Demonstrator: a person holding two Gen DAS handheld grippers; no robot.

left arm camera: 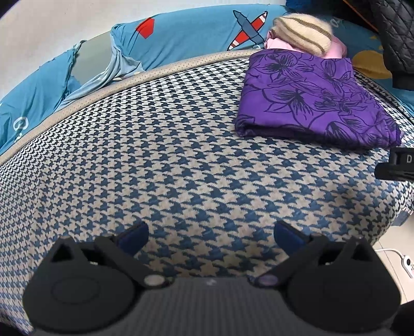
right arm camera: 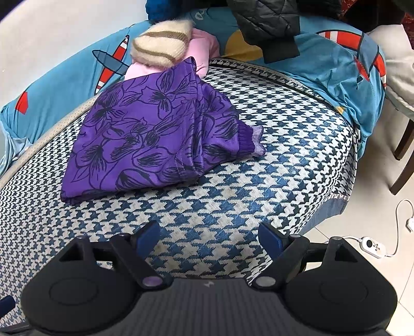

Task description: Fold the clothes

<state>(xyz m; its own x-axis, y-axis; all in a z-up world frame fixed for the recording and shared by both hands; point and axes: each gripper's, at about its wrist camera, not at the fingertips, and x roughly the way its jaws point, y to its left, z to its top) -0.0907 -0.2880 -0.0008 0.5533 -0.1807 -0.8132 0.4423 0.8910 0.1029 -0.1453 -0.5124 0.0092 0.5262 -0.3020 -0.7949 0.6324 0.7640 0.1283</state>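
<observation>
- Nearest, the left gripper (left arm camera: 211, 234) hangs over bare houndstooth cushion (left arm camera: 155, 155), its jaws spread wide and holding nothing.
- The right gripper (right arm camera: 208, 234) hovers likewise just above the same cushion, jaws wide apart and empty.
- Further on, toward the cushion's far edge, lies the purple floral garment (right arm camera: 155, 134), already folded into a flat packet; a ribbed cuff (right arm camera: 254, 144) pokes out on its right side.
- That cloth looks thin, soft and a little silky, so I judge it light, floppy and prone to slide; a pinch at the thick folded edge nearest the grippers or at the cuff should hold best.
- Behind it, touching its far edge, sits a pink garment (right arm camera: 204, 49) with a fuzzy cream striped knit (right arm camera: 160, 46) on top, both folded.
- The knit seems bulky and springy, unlikely to slip.
- Beyond those, a blue airplane-print sheet (left arm camera: 194, 33) and a black quilted jacket (right arm camera: 266, 20) lie well back; the jacket looks unfolded and puffy, best taken by its hem.
</observation>
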